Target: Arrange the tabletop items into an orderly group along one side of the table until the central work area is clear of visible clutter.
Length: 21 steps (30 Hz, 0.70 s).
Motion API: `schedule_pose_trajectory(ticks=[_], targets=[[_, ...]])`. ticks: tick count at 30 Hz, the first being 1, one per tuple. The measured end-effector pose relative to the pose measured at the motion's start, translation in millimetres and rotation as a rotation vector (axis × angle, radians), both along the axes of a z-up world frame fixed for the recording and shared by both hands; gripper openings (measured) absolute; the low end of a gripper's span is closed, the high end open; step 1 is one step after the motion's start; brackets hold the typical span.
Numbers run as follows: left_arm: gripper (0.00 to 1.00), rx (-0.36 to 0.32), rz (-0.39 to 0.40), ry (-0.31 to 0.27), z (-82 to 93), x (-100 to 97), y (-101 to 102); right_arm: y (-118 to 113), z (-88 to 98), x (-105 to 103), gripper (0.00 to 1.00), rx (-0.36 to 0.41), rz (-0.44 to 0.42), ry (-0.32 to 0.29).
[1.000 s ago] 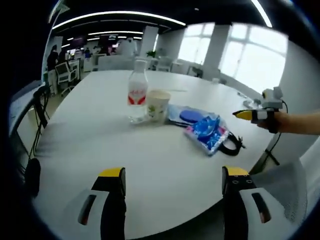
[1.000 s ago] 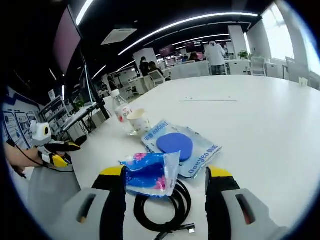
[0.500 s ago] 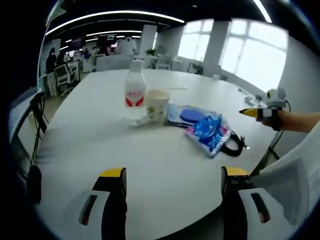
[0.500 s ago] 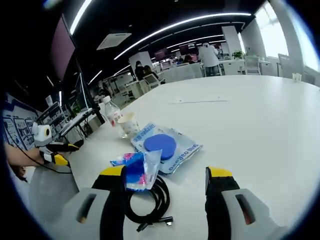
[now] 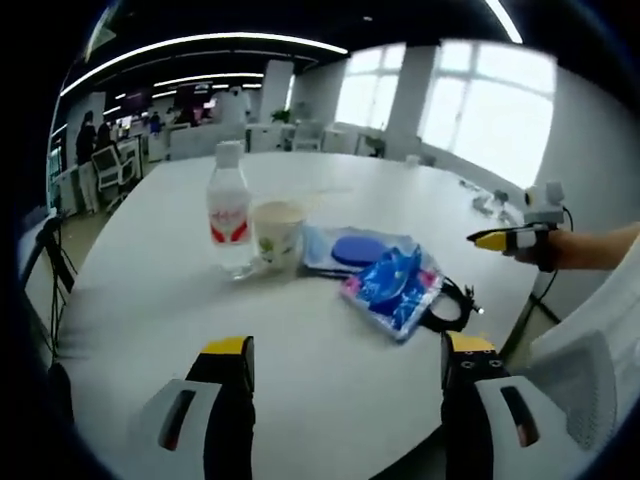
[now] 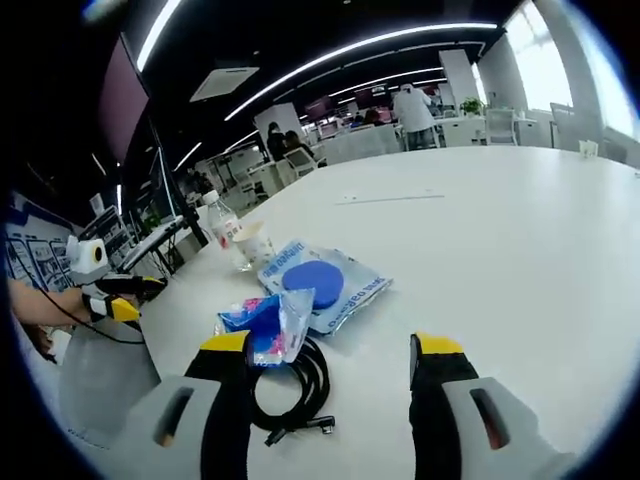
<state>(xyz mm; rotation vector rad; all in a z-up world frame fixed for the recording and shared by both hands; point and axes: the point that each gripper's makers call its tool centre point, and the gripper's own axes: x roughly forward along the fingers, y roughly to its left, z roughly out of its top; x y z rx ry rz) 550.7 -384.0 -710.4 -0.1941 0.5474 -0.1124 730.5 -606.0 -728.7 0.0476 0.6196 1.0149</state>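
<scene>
The left gripper (image 5: 345, 360) is held low over the white table (image 5: 150, 300), jaws spread wide and empty; the right gripper (image 6: 330, 365) is likewise wide and empty. At 12 o'clock of the left jaws, a water bottle (image 5: 229, 210), paper cup (image 5: 277, 235), blue-disc packet (image 5: 355, 248) and crumpled blue wrapper (image 5: 392, 288) are clustered — a coiled black cable (image 6: 295, 385) is partly covered by the wrapper.
</scene>
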Motion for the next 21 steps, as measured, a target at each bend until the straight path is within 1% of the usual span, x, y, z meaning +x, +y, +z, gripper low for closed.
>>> schedule_pose_trajectory(ticks=[5, 7, 9, 12, 14, 16, 17, 18, 20, 21], targets=[[0.74, 0.006, -0.026, 0.015, -3.4, 18.1, -15, -3, 1.6, 3, 0.60, 0.003, -0.003, -0.005], [0.74, -0.006, -0.045, 0.023, -4.1, 25.3, -22, -2, 5.2, 0, 0.60, 0.010, -0.008, -0.007], [0.75, -0.024, -0.057, 0.015, -3.0, 33.6, -30, -1, 7.7, -1, 0.60, 0.014, -0.010, -0.008], [0.76, -0.026, -0.061, 0.019, -4.4, 41.3, -33, 1, 9.6, -2, 0.59, 0.019, -0.008, -0.008], [0.76, -0.029, -0.047, 0.032, -7.1, 43.2, -34, 3, 8.4, -1, 0.59, 0.021, -0.006, -0.005], [0.77, -0.047, -0.045, 0.068, -15.5, 42.5, -37, 6, 6.4, -1, 0.59, 0.026, -0.003, 0.002], [0.77, -0.052, -0.041, 0.072, -17.7, 43.1, -38, 7, 1.6, 3, 0.59, 0.029, 0.001, 0.009], [0.77, -0.052, -0.036, 0.082, -28.3, 45.9, -37, 11, -1.2, 2, 0.59, 0.026, 0.013, 0.013], [0.76, -0.059, -0.027, 0.095, -31.6, 47.1, -38, 15, -6.0, 4, 0.59, 0.022, 0.032, 0.014], [0.76, -0.059, -0.027, 0.097, -32.6, 47.8, -40, 21, -5.3, 0, 0.58, 0.023, 0.045, 0.013]])
